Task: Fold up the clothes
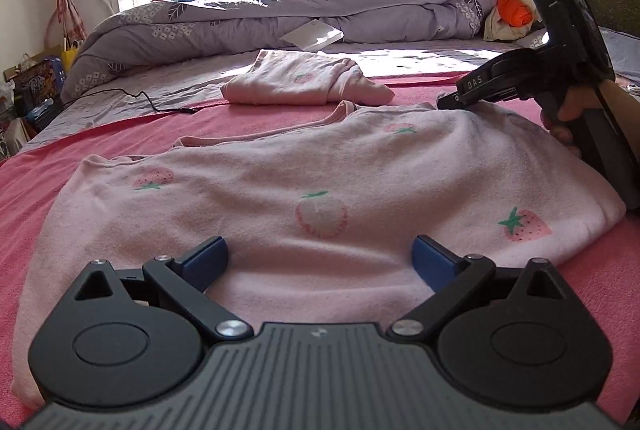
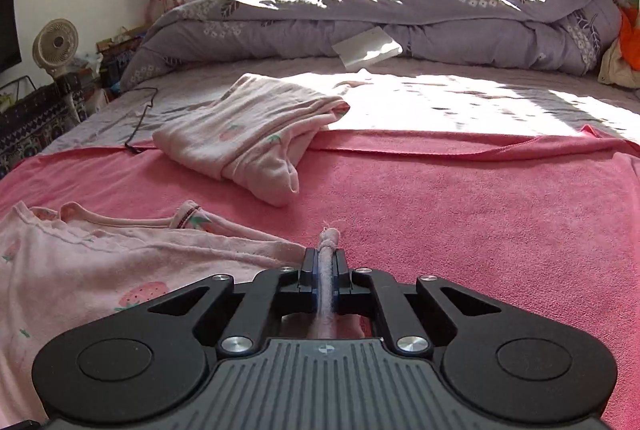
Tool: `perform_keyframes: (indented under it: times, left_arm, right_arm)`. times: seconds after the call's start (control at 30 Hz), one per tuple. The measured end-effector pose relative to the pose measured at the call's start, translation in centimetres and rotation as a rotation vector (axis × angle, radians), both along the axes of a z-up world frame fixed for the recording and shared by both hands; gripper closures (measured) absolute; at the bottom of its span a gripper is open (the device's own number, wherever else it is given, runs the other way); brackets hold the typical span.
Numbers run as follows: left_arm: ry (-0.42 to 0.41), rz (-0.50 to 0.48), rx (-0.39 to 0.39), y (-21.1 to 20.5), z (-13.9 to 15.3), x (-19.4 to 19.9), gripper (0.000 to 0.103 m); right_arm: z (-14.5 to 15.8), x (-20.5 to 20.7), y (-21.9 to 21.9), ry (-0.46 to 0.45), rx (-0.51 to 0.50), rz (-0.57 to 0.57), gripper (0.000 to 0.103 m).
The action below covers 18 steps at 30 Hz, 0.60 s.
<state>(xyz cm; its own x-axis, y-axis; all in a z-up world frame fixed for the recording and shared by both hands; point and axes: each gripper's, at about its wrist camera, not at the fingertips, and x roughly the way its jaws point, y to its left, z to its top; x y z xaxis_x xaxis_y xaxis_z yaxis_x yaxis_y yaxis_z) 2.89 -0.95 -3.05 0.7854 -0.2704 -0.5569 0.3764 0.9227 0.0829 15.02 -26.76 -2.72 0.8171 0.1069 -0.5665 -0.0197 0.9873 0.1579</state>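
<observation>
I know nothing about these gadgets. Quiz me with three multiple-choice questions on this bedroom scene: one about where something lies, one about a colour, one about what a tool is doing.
1. Where does the folded pale pink strawberry-print garment lie?
A. at the far edge of the pink terry blanket
B. on the windowsill
C. on the floor

2. What colour is the rumpled quilt behind?
A. green
B. lilac-grey with white flowers
C. yellow

3. What is the right tool doing?
A. standing wide open
B. gripping a cable
C. pinching an edge of the spread-out pink strawberry shirt

Answers: 1 A, it straddles the blanket's far hem; 2 B, flowers show on lilac-grey fabric; 3 C, fabric sits between its closed fingers.
</observation>
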Motion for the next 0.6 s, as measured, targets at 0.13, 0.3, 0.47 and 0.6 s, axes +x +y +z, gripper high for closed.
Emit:
perform_keyframes:
  times: [0.13, 0.3, 0.47, 0.6]
  left_arm:
    - [-0.002, 0.001, 0.004, -0.1, 0.0, -0.1, 0.004]
    - [-0.004, 0.003, 0.006, -0.1, 0.0, -0.1, 0.003]
    - [-0.004, 0.005, 0.004, 0.0, 0.0, -0.1, 0.003]
    - [-0.004, 0.005, 0.003, 0.0, 0.0, 0.0, 0.003]
  right_arm:
    - [-0.4, 1.0, -0.8, 0.009, -0.029, 0.000, 0.095]
    - [-1.4, 2.8, -1.9, 0.061, -0.014, -0.073, 0.090]
    - [-0.7, 1.6, -4.4, 0.061, 0.043, -0.160, 0.047]
    - [2.0, -2.3, -2.5, -0.055, -0.026, -0.063, 0.040]
